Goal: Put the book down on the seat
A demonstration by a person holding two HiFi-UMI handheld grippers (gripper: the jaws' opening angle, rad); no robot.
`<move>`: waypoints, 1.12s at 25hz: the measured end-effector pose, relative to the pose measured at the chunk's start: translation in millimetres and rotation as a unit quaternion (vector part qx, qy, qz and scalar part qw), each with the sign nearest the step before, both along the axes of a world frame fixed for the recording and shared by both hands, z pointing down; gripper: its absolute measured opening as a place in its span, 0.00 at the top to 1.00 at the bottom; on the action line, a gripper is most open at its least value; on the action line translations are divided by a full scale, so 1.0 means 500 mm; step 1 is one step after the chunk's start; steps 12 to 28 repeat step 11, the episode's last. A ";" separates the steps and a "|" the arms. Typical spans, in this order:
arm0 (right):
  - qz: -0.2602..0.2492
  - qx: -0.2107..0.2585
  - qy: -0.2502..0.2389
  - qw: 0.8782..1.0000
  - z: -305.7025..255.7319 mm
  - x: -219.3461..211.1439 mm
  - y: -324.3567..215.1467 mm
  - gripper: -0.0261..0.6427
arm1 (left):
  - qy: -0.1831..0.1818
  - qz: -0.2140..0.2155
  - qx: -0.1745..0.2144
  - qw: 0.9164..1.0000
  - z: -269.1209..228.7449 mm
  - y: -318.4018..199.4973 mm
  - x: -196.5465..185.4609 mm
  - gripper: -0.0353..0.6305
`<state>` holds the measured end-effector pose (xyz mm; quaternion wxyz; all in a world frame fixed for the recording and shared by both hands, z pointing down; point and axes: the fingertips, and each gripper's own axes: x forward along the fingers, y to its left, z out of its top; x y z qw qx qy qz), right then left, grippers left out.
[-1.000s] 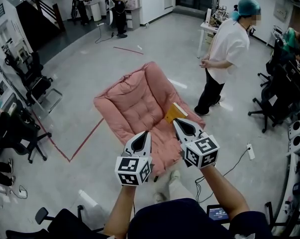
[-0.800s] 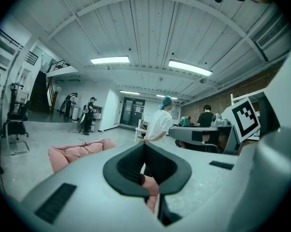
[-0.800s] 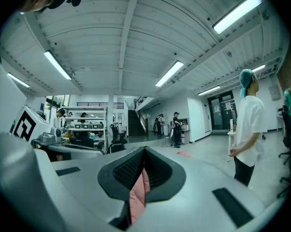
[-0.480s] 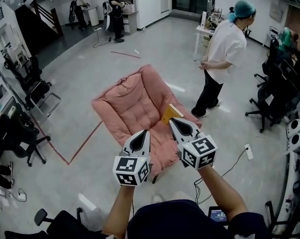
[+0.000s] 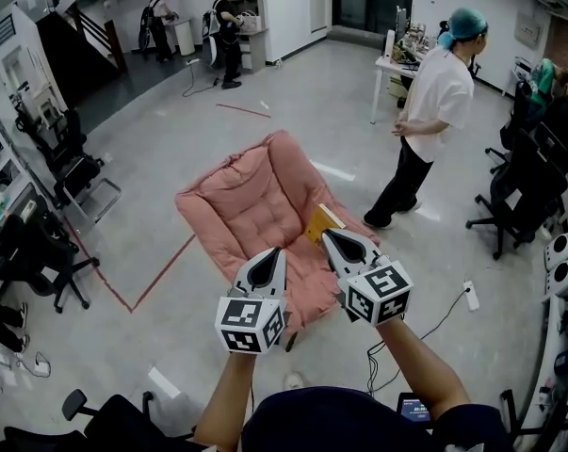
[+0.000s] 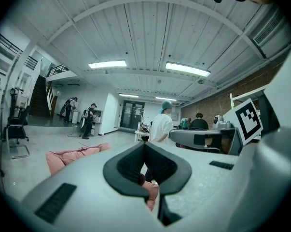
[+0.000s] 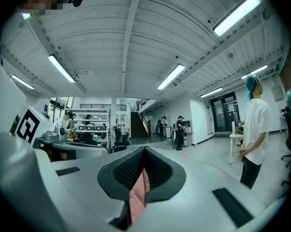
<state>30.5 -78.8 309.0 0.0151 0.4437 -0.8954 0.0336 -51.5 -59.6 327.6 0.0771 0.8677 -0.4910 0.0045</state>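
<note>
A pink padded chair (image 5: 251, 205) stands tilted on the grey floor ahead of me, its seat facing me. A thin yellow book (image 5: 320, 222) hangs over the chair's right side, and my right gripper (image 5: 328, 234) is shut on its near edge. In the right gripper view the right gripper (image 7: 145, 150) has its jaws together, with only pink showing in the slit; the book itself is hidden there. My left gripper (image 5: 276, 250) is level beside it, over the seat's front edge. The left gripper (image 6: 145, 145) is shut and holds nothing.
A person in a white shirt (image 5: 436, 111) walks just right of the chair. Black office chairs stand at the left (image 5: 69, 163) and right (image 5: 528, 182). A red tape line (image 5: 156, 276) and a cable (image 5: 439, 316) lie on the floor. A white table (image 5: 395, 67) stands behind.
Both grippers have risen a little toward the chair, the book moving with the right one. The person in white has turned and stepped to the right.
</note>
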 end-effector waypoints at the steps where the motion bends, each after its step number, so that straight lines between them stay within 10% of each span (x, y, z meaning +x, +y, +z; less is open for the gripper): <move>1: -0.001 0.000 0.000 1.000 -0.003 0.004 0.003 0.93 | 0.001 -0.001 0.001 1.000 -0.004 0.003 0.004 0.95; 28: -0.007 0.002 -0.009 1.000 -0.016 0.039 0.043 0.93 | -0.003 0.002 0.011 1.000 -0.035 0.046 0.050 0.95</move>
